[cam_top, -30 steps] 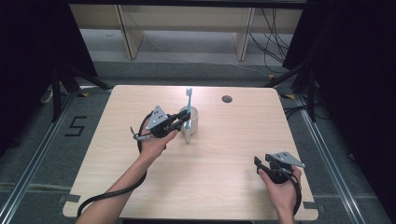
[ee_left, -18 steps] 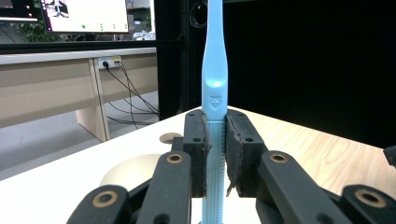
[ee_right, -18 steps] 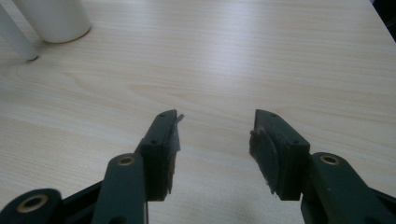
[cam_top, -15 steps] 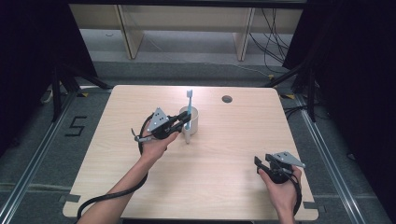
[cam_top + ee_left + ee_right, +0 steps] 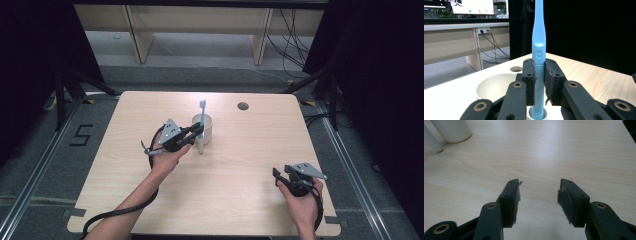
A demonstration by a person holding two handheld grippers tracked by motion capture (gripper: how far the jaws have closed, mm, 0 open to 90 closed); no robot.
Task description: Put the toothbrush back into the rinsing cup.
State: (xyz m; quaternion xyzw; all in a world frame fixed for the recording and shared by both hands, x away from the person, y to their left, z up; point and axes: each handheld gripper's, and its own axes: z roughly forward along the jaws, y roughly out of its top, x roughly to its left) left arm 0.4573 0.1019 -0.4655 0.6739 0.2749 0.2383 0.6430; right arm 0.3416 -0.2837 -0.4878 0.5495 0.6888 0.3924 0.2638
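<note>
The left gripper (image 5: 539, 77) has its 2 black jaws squeezed tight on a light blue plastic toothbrush (image 5: 538, 47). The toothbrush stands straight up, and its bottom end sits inside a small white tube holder (image 5: 199, 145). A round white cup (image 5: 205, 128) sits just behind the holder, near the middle of the light wooden table (image 5: 240, 165). The right gripper (image 5: 539, 195) rests low near the table's right front corner, with its jaws wide apart and nothing between them.

Matt pale wood-grain table (image 5: 240, 170); glossy blue plastic toothbrush (image 5: 539, 45).
</note>
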